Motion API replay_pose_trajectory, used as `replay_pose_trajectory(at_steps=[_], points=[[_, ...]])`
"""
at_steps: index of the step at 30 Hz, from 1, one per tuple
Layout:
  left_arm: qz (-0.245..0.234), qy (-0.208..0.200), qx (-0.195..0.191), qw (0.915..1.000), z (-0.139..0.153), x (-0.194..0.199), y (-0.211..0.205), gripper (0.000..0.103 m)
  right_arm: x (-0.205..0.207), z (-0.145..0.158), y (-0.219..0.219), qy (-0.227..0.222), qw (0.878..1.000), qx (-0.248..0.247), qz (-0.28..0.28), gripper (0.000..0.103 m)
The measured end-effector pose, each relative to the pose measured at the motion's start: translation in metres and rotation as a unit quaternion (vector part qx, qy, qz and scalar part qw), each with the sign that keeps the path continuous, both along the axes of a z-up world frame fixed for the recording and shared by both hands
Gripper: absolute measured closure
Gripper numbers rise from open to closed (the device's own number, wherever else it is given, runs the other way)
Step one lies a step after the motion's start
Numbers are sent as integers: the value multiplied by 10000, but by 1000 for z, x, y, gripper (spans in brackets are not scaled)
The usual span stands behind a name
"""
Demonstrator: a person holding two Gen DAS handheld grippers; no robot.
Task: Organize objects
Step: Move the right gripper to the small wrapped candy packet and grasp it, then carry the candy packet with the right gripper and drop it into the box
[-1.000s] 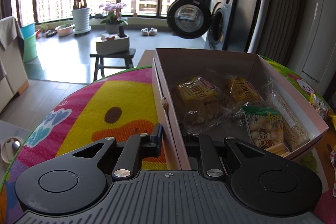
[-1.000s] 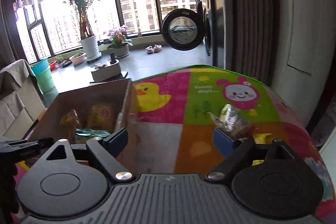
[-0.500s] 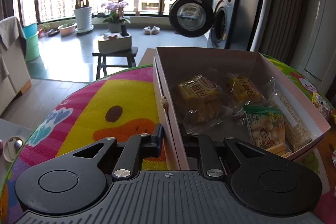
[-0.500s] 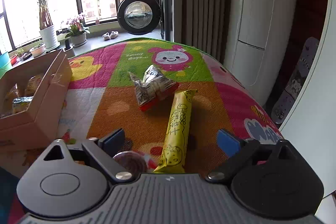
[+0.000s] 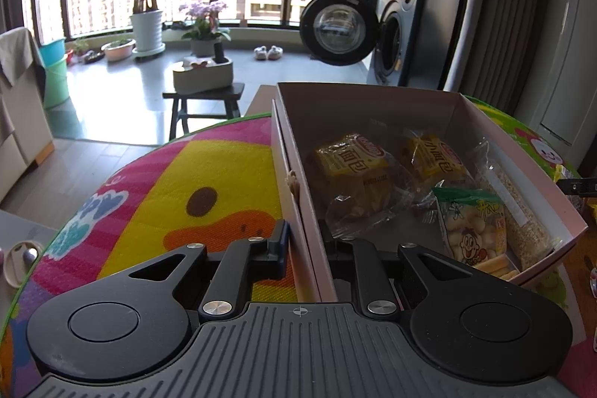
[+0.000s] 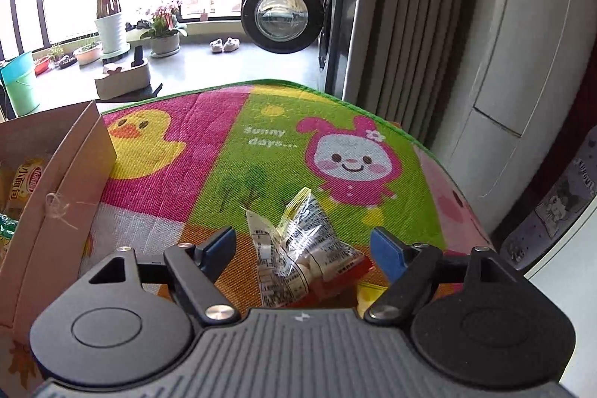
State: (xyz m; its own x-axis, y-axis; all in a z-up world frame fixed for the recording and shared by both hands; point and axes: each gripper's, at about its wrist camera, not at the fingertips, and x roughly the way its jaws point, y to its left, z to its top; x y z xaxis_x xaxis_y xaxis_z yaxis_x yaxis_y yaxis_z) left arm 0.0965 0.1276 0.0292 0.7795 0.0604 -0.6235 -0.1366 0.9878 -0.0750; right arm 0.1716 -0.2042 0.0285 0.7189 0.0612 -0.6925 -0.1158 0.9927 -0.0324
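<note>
Left tongs unchanged from half a second ago: we see them clamped on the near wall of the cardboard box, snacks inside. Right tongs have advanced; spread wide, they now straddle the clear snack packet on the mat-covered counter. Yellow stick pack now mostly hidden.

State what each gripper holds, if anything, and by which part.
The left gripper is clamped on the cardboard box by its near left side wall. The right gripper holds nothing; its fingers stand open around the clear snack packet.
</note>
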Motion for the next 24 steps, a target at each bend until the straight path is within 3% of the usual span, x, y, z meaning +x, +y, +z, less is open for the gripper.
replay_pose_trajectory(at_steps=[2,4,8,16,21,24], points=[[-2,0,0,10000,0,0,0,85,2,-4,2,104,9999,22,-19,27],[-7,-1,-11,10000,0,1,0,85,-4,-5,6,97,9999,1,37,44],[-4,13,-16,10000,-1,3,0,85,-22,0,10,65,9998,125,125,51],[-3,14,-15,10000,-3,3,1,85,-81,30,10,170,9955,720,592,52],[16,48,9,10000,-4,6,2,85,-110,30,24,562,9897,949,917,51],[16,52,11,10000,-5,6,2,86,-121,45,39,471,9828,1192,1329,52]])
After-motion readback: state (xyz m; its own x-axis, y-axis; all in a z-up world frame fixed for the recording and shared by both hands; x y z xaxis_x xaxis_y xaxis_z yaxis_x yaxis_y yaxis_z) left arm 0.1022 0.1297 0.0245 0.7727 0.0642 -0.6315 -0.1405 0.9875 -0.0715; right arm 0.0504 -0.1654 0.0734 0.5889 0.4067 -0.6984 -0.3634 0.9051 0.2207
